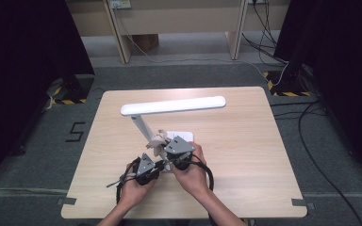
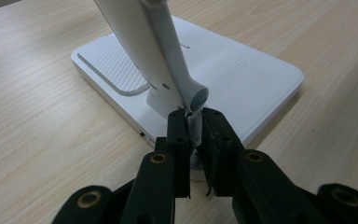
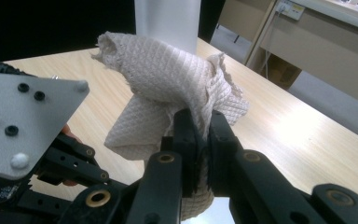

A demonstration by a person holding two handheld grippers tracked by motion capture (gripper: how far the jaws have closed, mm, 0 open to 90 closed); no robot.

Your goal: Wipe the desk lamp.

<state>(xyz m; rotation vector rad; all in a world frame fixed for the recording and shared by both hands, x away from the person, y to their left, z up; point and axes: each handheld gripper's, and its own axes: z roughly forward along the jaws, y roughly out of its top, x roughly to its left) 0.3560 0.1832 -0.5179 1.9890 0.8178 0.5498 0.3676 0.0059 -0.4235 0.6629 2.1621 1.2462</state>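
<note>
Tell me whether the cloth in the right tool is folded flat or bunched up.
Bunched: the cloth puffs in crumpled folds above the shut right tool.

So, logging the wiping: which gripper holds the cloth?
The right gripper, jaws pinching the white cloth; the left gripper clamps the lamp's stem.

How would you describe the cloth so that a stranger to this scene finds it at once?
Start at the white desk lamp on the wooden table. Follow its slanted arm down toward the base. There the right gripper pinches a crumpled beige waffle-textured cloth, the only soft thing there.
</note>
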